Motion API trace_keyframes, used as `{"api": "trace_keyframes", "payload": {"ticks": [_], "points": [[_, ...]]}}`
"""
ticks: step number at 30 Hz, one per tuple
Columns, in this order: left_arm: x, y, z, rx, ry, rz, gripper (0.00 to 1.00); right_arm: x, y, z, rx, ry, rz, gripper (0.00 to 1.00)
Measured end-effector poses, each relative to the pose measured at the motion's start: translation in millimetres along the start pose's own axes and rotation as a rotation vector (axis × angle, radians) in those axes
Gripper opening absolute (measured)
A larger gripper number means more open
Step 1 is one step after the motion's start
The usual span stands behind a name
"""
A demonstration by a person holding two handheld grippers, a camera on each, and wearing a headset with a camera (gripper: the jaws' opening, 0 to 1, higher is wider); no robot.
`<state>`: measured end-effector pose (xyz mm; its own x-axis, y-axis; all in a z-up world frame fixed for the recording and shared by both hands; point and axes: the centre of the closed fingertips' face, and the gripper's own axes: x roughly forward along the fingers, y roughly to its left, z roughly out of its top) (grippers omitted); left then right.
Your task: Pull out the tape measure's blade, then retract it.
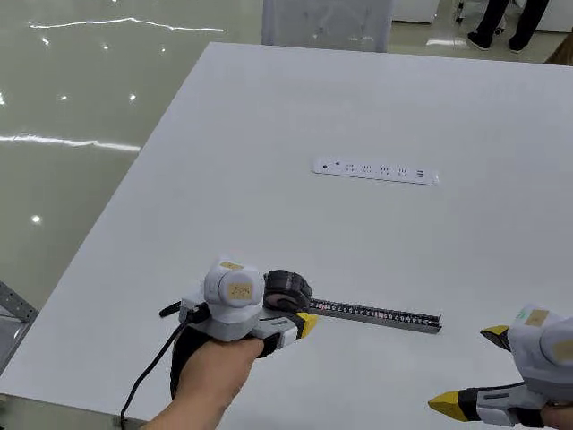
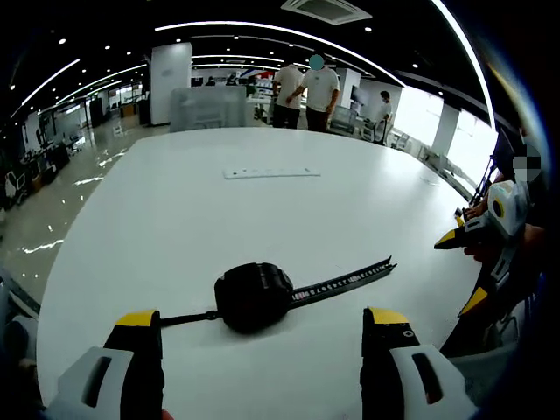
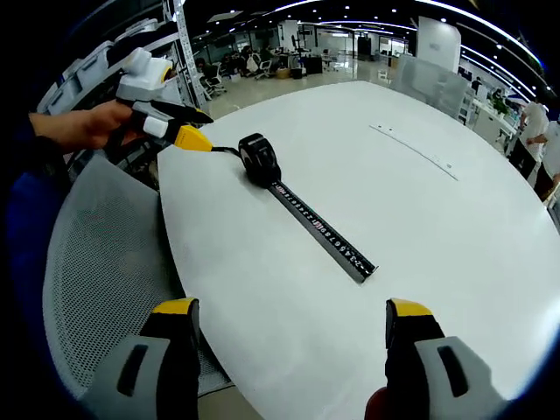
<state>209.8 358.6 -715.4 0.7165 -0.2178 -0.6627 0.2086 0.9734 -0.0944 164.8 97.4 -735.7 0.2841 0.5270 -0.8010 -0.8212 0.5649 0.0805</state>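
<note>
A black tape measure [image 1: 286, 290] lies near the front of the white table [image 1: 295, 107], with its blade [image 1: 376, 314] pulled out to the right and flat on the surface. My left gripper [image 1: 291, 318] is open right behind the case. In the left gripper view the tape measure [image 2: 254, 296] lies just ahead of the yellow-tipped jaws of the left gripper [image 2: 260, 319], untouched. My right gripper [image 1: 470, 368] is open at the front right, a short way from the blade's hook end. In the right gripper view the blade [image 3: 319, 229] runs from the tape measure [image 3: 258, 157] towards the right gripper [image 3: 292, 308].
A white power strip [image 1: 374, 170] lies in the middle of the table. A thin strap [image 2: 188, 317] trails from the case toward my left jaw. People stand beyond the far edge [image 2: 306, 83]. A grey mesh chair [image 3: 105, 262] sits below the table's near edge.
</note>
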Motion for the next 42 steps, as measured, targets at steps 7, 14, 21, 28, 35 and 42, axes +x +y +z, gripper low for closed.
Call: {"api": "trace_keyframes", "payload": {"ticks": [7,14,21,28,35,42], "points": [[17.1,0.3,-5.4,-0.002,0.011,0.021,0.89,15.3,-16.8,-7.1,-0.079,0.058,0.031,0.76],[29.6,2.1,-8.9,-0.025,0.012,0.03,0.85,29.8,-31.3,-12.9,-0.162,0.118,0.057,0.7],[44.3,7.6,-12.8,-0.068,0.022,0.041,0.85,43.3,-50.0,-12.7,-0.233,0.16,0.084,0.66],[57.5,13.0,-13.2,-0.099,0.024,0.06,0.84,57.6,-64.1,-12.8,-0.323,0.198,0.124,0.6],[71.5,15.8,-13.2,-0.117,0.03,0.065,0.82,69.1,-76.1,-13.1,-0.408,0.232,0.162,0.52],[81.6,15.9,-14.9,-0.122,0.042,0.069,0.81,76.6,-81.2,-14.6,-0.476,0.243,0.208,0.41]]}}
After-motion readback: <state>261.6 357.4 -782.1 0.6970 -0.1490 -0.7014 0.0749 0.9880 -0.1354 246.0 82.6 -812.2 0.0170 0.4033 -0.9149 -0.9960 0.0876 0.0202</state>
